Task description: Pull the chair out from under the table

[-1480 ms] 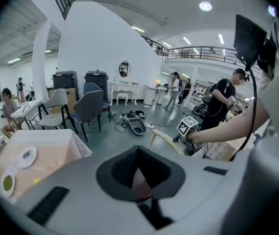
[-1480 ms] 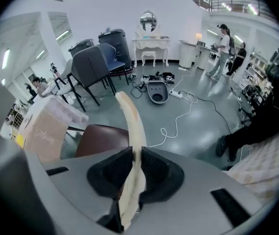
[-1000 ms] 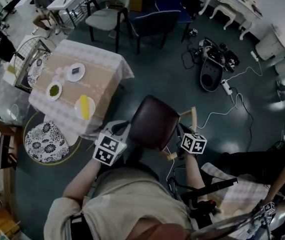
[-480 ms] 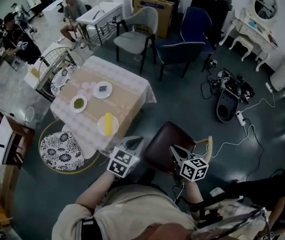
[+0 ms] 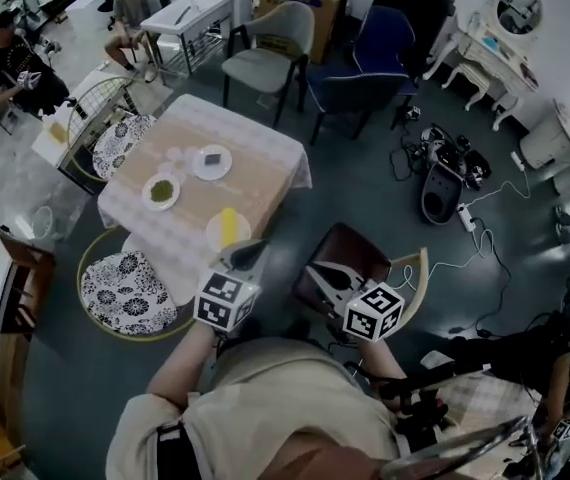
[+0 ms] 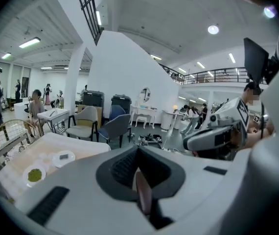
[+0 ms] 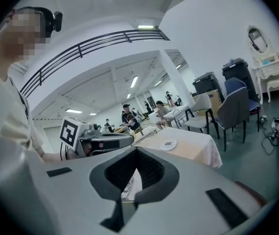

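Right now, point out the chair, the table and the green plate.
chair (image 5: 367, 250), head view, dark seat.
table (image 5: 265, 163), head view, bare cloth.
green plate (image 5: 148, 198), head view, white rim.

Lower centre, the chair (image 5: 350, 268): seat dark brown, smooth, faint sheen, leather-like; its frame rail (image 5: 420, 273) pale wood. The table (image 5: 275, 148): matt, pale patterned cloth. The plates (image 5: 211, 161): glossy white. Lower left, the round cushion (image 5: 115, 290): floral printed fabric. The floor (image 5: 365, 183): smooth, dark, slightly reflective. The left gripper (image 6: 140, 180) and right gripper (image 7: 134, 180): matt grey plastic, with black ribbed pads (image 6: 125, 168).
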